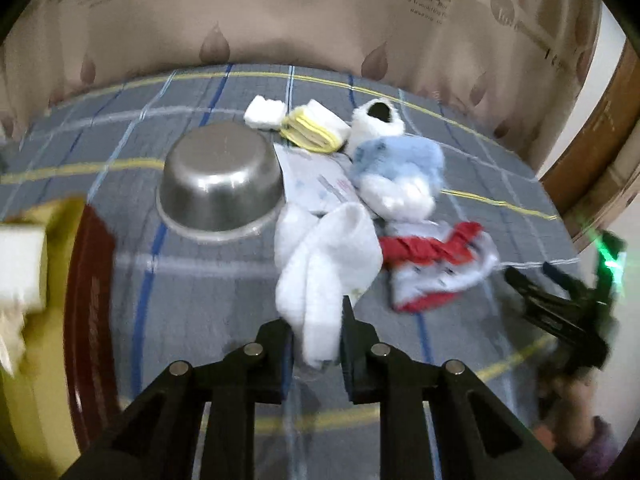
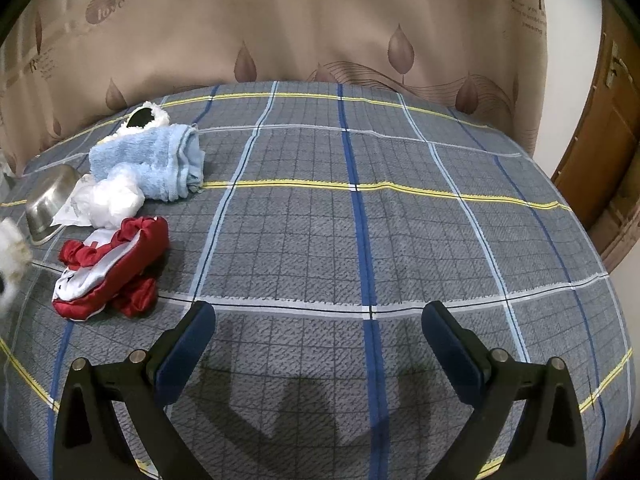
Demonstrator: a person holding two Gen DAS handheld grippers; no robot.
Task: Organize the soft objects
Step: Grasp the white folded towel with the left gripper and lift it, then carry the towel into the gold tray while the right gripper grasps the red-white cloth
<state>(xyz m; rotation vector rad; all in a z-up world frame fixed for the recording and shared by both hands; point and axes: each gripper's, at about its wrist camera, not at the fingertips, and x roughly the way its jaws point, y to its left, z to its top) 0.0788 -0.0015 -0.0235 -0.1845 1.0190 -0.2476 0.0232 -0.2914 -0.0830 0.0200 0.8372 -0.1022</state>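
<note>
**White sock caught in your left gripper**

Gray checked cloth [image 2: 400, 220] covers the table, with a tan curtain [image 2: 320, 32] behind. Your left gripper [image 1: 316, 344] has its jaws pinched on the near end of the white sock [image 1: 320, 272]; the rest of the sock trails away from it toward the upside-down metal bowl [image 1: 220, 184]. Just right of the sock lies the red and white cloth [image 1: 432, 268]. Beyond that sits the blue towel [image 1: 400, 160]. Your right gripper [image 2: 320, 348] is wide open over bare cloth, well apart from the pile.
</note>
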